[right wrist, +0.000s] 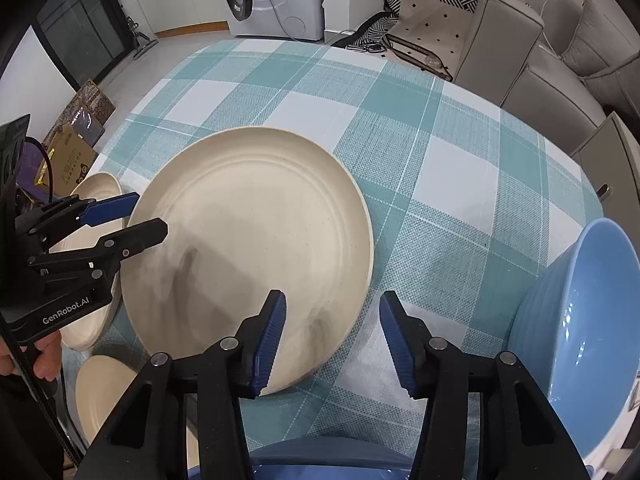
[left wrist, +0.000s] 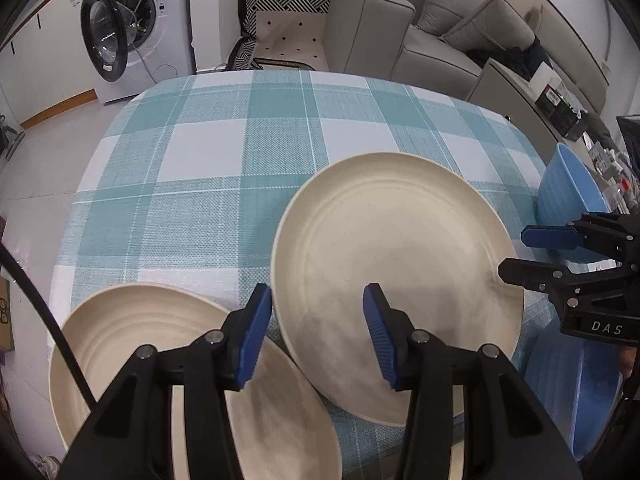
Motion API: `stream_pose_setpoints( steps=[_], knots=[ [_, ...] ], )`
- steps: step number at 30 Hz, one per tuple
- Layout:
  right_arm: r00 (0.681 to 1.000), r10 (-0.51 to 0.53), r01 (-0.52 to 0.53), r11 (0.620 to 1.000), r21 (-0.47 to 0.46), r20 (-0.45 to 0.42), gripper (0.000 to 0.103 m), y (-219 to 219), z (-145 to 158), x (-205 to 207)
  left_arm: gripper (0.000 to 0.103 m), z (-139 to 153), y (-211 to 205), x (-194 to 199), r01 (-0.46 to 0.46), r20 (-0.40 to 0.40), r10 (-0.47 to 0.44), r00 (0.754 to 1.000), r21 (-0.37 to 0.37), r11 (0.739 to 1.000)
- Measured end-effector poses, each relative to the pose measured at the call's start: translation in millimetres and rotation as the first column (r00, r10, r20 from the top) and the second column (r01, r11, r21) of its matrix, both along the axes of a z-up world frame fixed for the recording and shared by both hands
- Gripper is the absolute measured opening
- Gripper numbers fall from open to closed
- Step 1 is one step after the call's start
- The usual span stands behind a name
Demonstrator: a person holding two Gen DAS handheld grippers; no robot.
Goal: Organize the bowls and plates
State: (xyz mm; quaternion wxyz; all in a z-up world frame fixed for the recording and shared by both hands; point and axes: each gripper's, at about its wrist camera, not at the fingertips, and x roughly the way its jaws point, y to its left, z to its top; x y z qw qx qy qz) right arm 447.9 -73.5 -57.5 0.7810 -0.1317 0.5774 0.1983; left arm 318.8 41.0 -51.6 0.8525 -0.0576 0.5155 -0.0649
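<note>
Plate [left wrist: 394, 276], cream, looks stiff, light, slick; grip its raised rim. Left claw [left wrist: 318, 336] and right claw [right wrist: 332, 346] straddle that rim, pads apart, empty.

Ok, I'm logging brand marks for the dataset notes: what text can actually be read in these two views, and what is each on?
"DAS": on the right gripper body, seen from the left wrist.
"GenRobot.AI": on the left gripper body, seen from the right wrist.
Stickers on the washing machine: too small to read.
Print on the cardboard box on the floor: blurred, unreadable.
</note>
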Motion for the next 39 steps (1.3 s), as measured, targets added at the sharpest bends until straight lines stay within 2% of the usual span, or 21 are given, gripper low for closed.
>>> stream_pose_setpoints(
  steps=[16, 20, 27, 34, 39],
  knots=[
    [0.999, -0.023, 0.023, 1.000, -0.004, -0.033, 0.046, -8, -18, 5, 0.046, -8, -10, 3, 0.037, -0.020, -0.037, 0.999, 0.015, 0.999],
    [0.999, -0.025, 0.026, 1.000, 0.005, -0.047, 0.038, -10, -21, 6, 0.046, -10, -15, 4, 0.056, -0.040, -0.055, 0.998, 0.025, 0.998],
    [0.998, -0.043, 0.043, 0.999, -0.002, -0.041, 0.034, -14, -25, 9, 0.046, -17, -21, 7, 0.061, -0.049, -0.061, 0.997, 0.008, 0.998],
    [0.997, -0.047, 0.047, 0.999, -0.010, -0.056, 0.027, -18, -31, 11, 0.046, -18, -25, 4, 0.084, -0.059, -0.082, 0.995, 0.032, 0.996],
    [0.998, -0.050, 0.049, 0.999, -0.018, -0.043, 0.026, -18, -30, 10, 0.036, -17, -25, 2, 0.064, -0.054, -0.061, 0.997, 0.050, 0.997]
  ],
)
